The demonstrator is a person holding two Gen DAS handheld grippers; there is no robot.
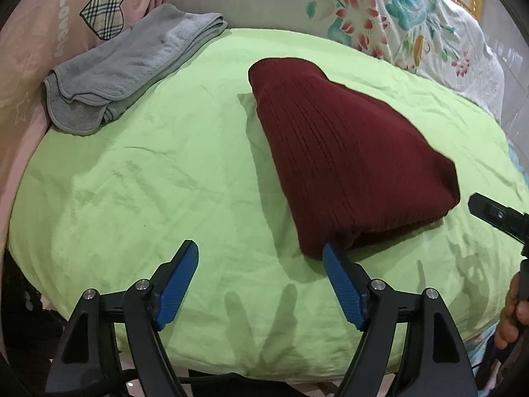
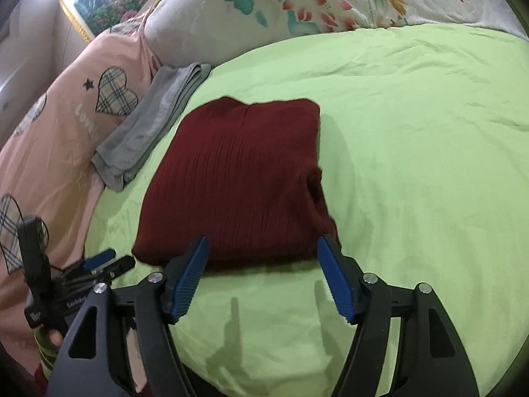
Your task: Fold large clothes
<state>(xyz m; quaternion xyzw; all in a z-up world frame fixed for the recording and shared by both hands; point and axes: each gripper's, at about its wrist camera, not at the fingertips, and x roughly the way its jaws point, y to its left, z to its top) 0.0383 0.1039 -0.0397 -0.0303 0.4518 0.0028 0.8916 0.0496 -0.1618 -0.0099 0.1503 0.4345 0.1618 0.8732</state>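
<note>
A dark red ribbed sweater (image 1: pixel 347 165) lies folded into a compact block on the light green sheet (image 1: pixel 148 182). My left gripper (image 1: pixel 259 251) hovers open at the sweater's near left corner. Its right pad sits against the sweater's edge and nothing is between the pads. In the right wrist view my right gripper (image 2: pixel 263 243) is open just in front of the sweater (image 2: pixel 238 178), its tips straddling the near edge without pressing it. My left gripper (image 2: pixel 112 261) shows at the lower left there. One black finger (image 1: pixel 489 213) of the right gripper shows at the right edge of the left wrist view.
A folded grey towel (image 1: pixel 132 66) lies at the sheet's far left, against a pink pillow (image 1: pixel 43 16) with plaid hearts. A floral quilt (image 1: pixel 380 10) is bunched along the back. The person's hand (image 1: pixel 515 314) shows at the right edge. Bare green sheet (image 2: pixel 413 165) lies right of the sweater.
</note>
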